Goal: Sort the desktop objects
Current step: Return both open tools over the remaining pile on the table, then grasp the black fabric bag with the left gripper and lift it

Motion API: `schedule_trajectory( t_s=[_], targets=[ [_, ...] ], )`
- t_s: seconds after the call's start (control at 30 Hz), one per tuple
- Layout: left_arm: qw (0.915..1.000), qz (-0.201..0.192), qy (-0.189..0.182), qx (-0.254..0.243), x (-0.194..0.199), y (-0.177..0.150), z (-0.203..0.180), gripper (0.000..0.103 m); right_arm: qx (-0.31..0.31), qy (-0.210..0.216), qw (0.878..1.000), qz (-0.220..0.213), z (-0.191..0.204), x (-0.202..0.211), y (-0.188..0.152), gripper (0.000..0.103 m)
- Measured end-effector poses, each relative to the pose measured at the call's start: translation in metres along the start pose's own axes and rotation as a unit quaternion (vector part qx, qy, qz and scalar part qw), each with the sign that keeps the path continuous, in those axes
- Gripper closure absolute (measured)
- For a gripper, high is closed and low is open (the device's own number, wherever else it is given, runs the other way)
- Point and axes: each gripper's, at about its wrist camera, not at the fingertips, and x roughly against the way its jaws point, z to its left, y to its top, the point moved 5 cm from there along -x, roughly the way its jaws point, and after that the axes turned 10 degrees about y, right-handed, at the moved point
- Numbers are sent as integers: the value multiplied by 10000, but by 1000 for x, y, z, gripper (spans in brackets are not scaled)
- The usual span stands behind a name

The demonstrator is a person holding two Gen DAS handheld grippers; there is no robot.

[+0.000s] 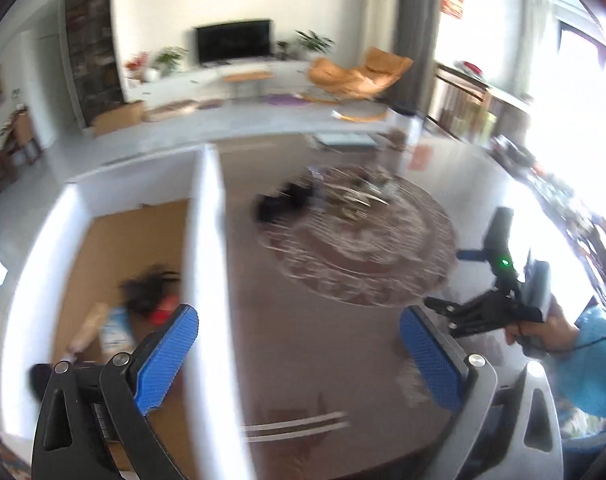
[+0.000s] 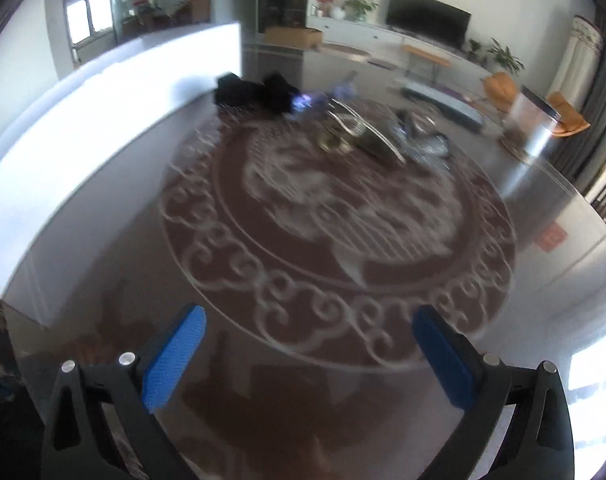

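Observation:
A blurred heap of small objects lies at the far side of the round patterned table: a black item (image 2: 255, 94), metal pieces (image 2: 363, 136) and shiny wrapped things. The heap shows in the left wrist view too (image 1: 343, 196). My left gripper (image 1: 299, 356) is open and empty, above the white wall (image 1: 207, 248) of a cardboard box (image 1: 139, 240) that holds a black tangle (image 1: 147, 292), a red thing and packets. My right gripper (image 2: 311, 356) is open and empty, over the near side of the table. It shows from the side in the left wrist view (image 1: 455, 312).
The white box wall (image 2: 115, 96) stands along the table's left side. A clear container (image 2: 539, 124) sits at the far right of the table. A red sticker (image 2: 551, 238) lies near the right rim. A living room lies beyond.

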Motion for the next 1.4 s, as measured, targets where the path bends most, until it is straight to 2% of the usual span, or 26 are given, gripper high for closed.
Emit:
schedule_trajectory(
  t_s=[0.07,0.17,0.27,0.37,0.5,0.6,0.7,0.73,0.87,1.03,1.07,1.13,1.2,1.3,1.4],
  targets=[
    [9994,249,-101,-240,-28,-6,-34,0,-56,-154,9999,-21,-19,7,-14,0],
    [9972,567,68,-485,-76,-16,-60,0,-251,-187,9995,-93,-37,11,-27,0],
    [9945,912,188,-487,-122,-19,-64,1,-466,-119,9987,-164,-44,12,-30,0],
    [9931,1035,220,-507,-153,-18,-66,1,-605,-15,9978,-272,-45,14,-33,0],
    [9898,926,372,-1017,-180,15,-65,1,-739,72,9969,-274,-44,12,-32,0],
    [9867,784,536,-1318,-193,59,-56,1,-740,75,9969,-273,-44,12,-32,0],
    [9862,665,463,-1445,-207,106,-45,1,-743,72,9968,-270,-44,12,-32,0],
    [9848,761,437,-1499,-215,121,-43,1,-742,71,9968,-270,-44,12,-32,0],
    [9782,1215,475,-1613,-258,145,-32,1,-743,73,9968,-270,-44,12,-32,0],
    [9755,1592,230,-1501,-296,142,-27,2,-743,73,9968,-270,-44,12,-32,0],
    [9749,1625,230,-1504,-299,141,-27,5,-743,73,9968,-269,-44,12,-32,0],
    [9749,1626,202,-1505,-304,137,-28,22,-743,73,9968,-269,-44,12,-32,0],
    [9778,1624,100,-1322,-304,133,-28,58,-743,72,9968,-269,-44,12,-32,0],
    [9815,1571,78,-1091,-300,129,-28,63,-744,73,9968,-268,-44,12,-32,0],
    [9853,1497,120,-819,-283,116,-29,64,-743,73,9968,-268,-44,12,-32,0]
  ],
)
